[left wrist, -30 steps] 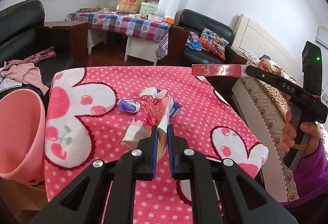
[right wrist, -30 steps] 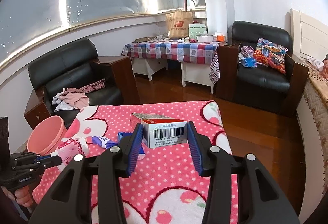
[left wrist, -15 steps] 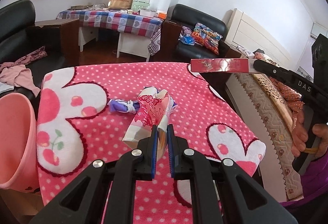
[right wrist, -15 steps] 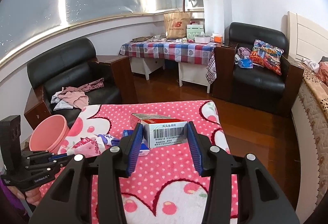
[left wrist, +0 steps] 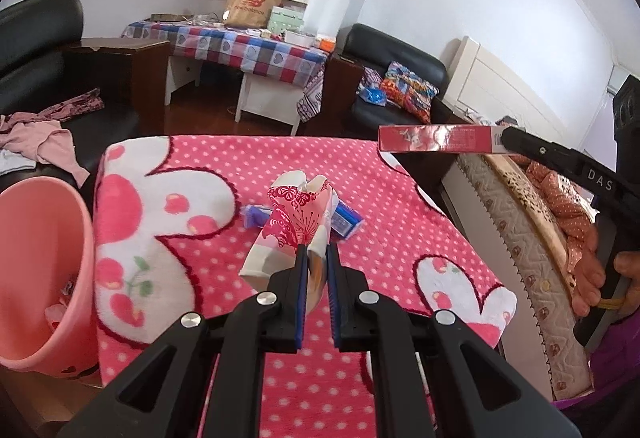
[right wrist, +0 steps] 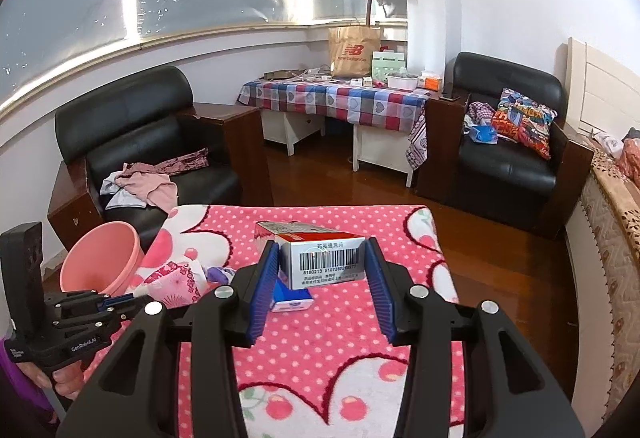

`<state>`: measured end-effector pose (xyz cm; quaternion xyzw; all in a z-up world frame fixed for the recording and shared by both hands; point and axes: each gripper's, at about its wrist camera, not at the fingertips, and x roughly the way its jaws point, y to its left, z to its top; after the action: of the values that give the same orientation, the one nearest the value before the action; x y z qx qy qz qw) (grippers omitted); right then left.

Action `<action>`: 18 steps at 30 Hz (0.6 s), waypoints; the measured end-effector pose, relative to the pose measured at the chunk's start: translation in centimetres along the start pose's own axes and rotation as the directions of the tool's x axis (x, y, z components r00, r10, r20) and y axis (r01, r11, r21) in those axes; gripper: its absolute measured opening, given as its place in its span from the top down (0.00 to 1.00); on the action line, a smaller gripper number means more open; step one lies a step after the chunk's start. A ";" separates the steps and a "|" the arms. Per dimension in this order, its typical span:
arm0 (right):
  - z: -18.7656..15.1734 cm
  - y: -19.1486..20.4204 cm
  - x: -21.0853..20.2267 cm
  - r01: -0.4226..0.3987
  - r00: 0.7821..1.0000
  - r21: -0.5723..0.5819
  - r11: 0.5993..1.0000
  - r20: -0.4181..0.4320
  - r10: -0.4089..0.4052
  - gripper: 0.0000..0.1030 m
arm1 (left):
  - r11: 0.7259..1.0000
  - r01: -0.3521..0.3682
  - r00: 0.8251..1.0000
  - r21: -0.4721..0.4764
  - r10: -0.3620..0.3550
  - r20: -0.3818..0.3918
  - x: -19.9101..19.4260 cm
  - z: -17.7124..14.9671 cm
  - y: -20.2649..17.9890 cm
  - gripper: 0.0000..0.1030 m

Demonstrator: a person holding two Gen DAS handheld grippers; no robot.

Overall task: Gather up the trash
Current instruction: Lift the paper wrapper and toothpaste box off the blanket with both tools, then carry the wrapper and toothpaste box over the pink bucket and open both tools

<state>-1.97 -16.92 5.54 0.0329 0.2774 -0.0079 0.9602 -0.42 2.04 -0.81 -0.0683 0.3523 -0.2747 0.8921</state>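
My left gripper (left wrist: pixel 316 258) is shut on a crumpled pink-and-white floral paper carton (left wrist: pixel 294 226), held just above the pink dotted blanket (left wrist: pixel 224 165); the gripper and carton also show in the right wrist view (right wrist: pixel 176 280). My right gripper (right wrist: pixel 322 258) is shut on a red-and-white cardboard box (right wrist: pixel 320 258) with a barcode, lifted above the table; the box shows at right in the left wrist view (left wrist: pixel 438 137). A blue packet (left wrist: pixel 346 217) and a purple wrapper (left wrist: pixel 254 215) lie on the blanket behind the carton. A pink bin (left wrist: pixel 44 266) stands at the table's left edge.
Black armchairs (right wrist: pixel 132 141) with clothes stand at the far left and far right. A checked-cloth table (right wrist: pixel 336 93) with a brown paper bag is at the back. A bed (left wrist: pixel 532 222) runs along the right side. The bin holds some trash at its bottom.
Both grippers have risen a little with their loads still held. The left view has shifted so the bin shows more at lower left. The trash on the blanket has not moved.
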 end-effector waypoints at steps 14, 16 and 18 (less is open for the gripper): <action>1.2 7.0 4.5 -0.187 0.982 -0.045 0.981 -0.027 0.185 0.57 | 0.974 -0.194 0.973 -0.118 0.206 0.104 -6.9 -1.1 6.4 0.92; 1.7 8.2 5.2 -0.223 0.975 -0.048 0.974 -0.025 0.222 0.57 | 0.963 -0.235 0.962 -0.132 0.250 0.112 -8.3 -1.3 7.6 0.92; 2.2 9.5 5.7 -0.256 0.967 -0.063 0.965 -0.023 0.255 0.57 | 0.945 -0.290 0.945 -0.150 0.308 0.113 -9.7 -1.5 8.9 0.92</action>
<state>4.32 -7.56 4.95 0.0371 0.2779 0.1252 0.9517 -3.31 14.87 0.97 -0.0911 0.3146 -0.1067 0.9388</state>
